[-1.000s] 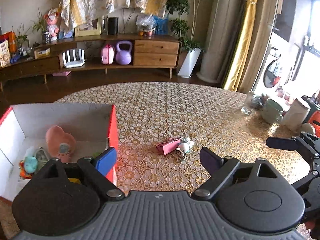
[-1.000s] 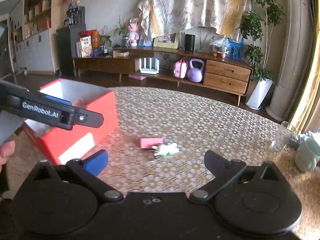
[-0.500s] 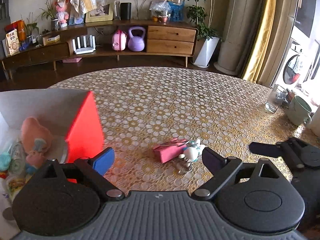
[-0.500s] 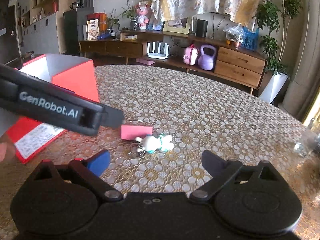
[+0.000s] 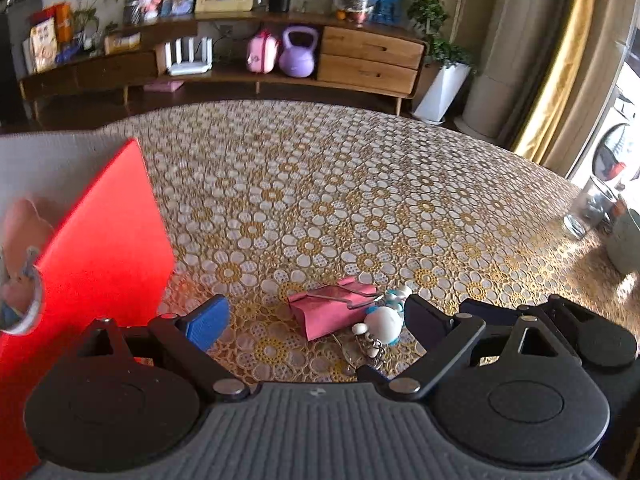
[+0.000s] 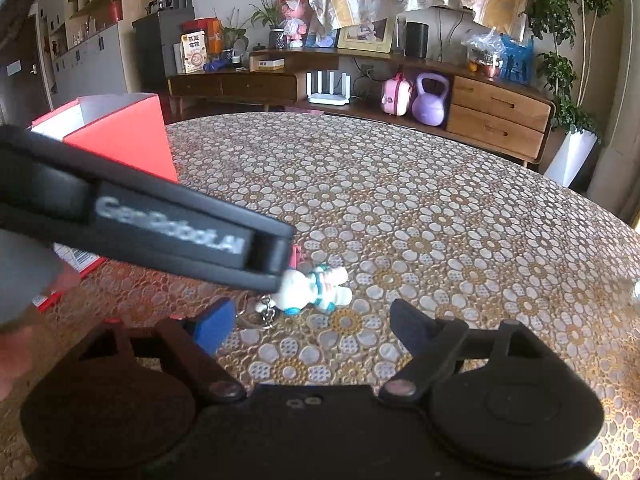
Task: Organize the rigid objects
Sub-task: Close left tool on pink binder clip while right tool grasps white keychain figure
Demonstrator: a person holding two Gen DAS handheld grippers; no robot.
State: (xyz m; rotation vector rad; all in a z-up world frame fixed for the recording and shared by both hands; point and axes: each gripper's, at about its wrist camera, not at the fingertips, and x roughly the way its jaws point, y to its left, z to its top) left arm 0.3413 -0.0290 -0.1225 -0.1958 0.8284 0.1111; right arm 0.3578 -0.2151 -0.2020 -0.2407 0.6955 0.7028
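A pink binder clip (image 5: 332, 310) lies on the flowered tablecloth with a small white and blue figure keychain (image 5: 384, 318) against its right side. My left gripper (image 5: 312, 318) is open and low over the table, its fingers either side of both. In the right wrist view the keychain (image 6: 316, 290) lies just ahead of my open right gripper (image 6: 312, 322); the left gripper's body (image 6: 160, 228) crosses in front and hides most of the clip. The red box (image 5: 100, 248) stands at the left with a pink heart-shaped item (image 5: 24, 224) inside.
A glass (image 5: 592, 208) and a green cup (image 5: 628, 240) stand at the table's right edge. The right gripper's body (image 5: 580, 328) sits close beside my left gripper's right finger. A wooden sideboard with a purple kettlebell (image 6: 430, 98) lies beyond the table.
Both grippers have moved down and in toward the clip and keychain. The left gripper now straddles them and blocks more of the right wrist view. Nothing has been gripped.
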